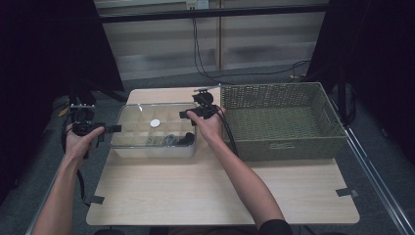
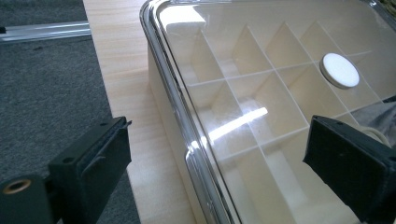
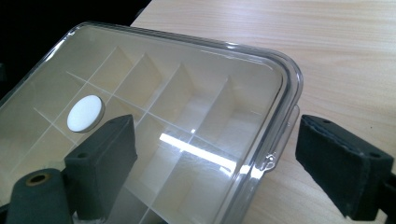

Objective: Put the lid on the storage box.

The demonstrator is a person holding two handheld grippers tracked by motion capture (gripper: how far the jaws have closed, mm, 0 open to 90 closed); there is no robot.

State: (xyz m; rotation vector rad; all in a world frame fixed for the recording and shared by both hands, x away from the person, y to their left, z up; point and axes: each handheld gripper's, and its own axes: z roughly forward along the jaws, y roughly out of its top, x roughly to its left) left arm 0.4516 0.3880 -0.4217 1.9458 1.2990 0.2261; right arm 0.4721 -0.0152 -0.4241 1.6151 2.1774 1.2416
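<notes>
Both claws are gaping wide, straddling opposite ends of the clear-lidded compartment box [image 1: 152, 131]: the left claw [image 1: 108, 129] at its left edge, the right claw [image 1: 188, 113] at its right edge. The box is sitting on the bench [image 1: 220, 191], just left of the woven basket [image 1: 281, 120].

On my feed: organizer box [image 1: 128, 145] is cream inside with a clear glossy lid [image 2: 261, 93], white round disc [image 1: 155, 123] at the lid's centre. Dark grey and black items [image 1: 171, 139] in the near compartments. Basket [image 1: 293, 147] is olive-green woven wicker. Table [image 1: 220, 196] is pale wood grain. Both grippers, left [image 1: 115, 129] and right [image 1: 185, 114], matte black. Floor [image 2: 46, 102] is grey carpet.
</notes>
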